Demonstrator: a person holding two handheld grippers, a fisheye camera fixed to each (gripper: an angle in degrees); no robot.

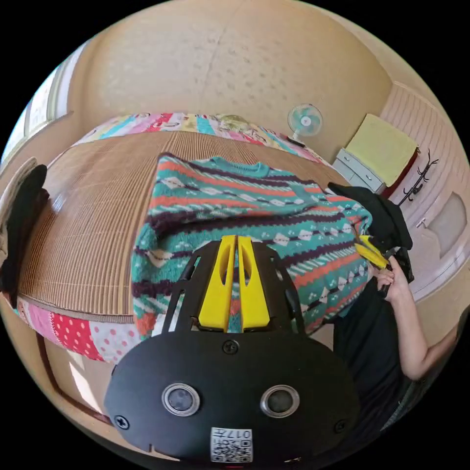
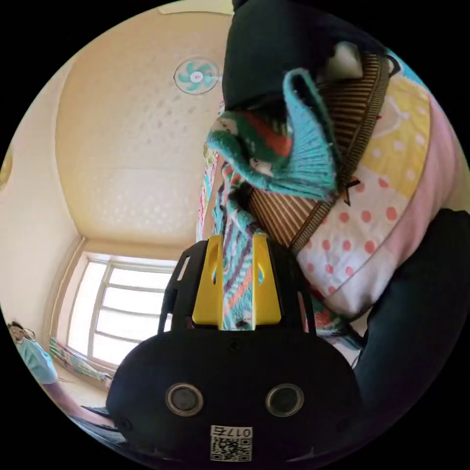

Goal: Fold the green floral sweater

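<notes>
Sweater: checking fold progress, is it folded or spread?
Mostly spread: the sweater lies across the bamboo mat, one edge lifted in the right gripper.

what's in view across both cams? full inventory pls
sweater: 1, teal with orange, purple and white bands, spread on the mat, near edge over the bed side
mat: 1, brown woven, on top of the bed
bedding: 1, patchwork pink, red, yellow with dots, under the mat
dark garment: 1, black, at the mat's far side edge
fan: 1, teal blades, on the wall
drawer unit: 1, pale, yellow cloth over it, by the wall
coat hooks: 1, dark, on the wall
window: 1, bright, in the right gripper view
left tool: yellow jaws together on the sweater
right tool: yellow jaws with sweater fabric between them
person's hand: 1, holding the right tool
</notes>
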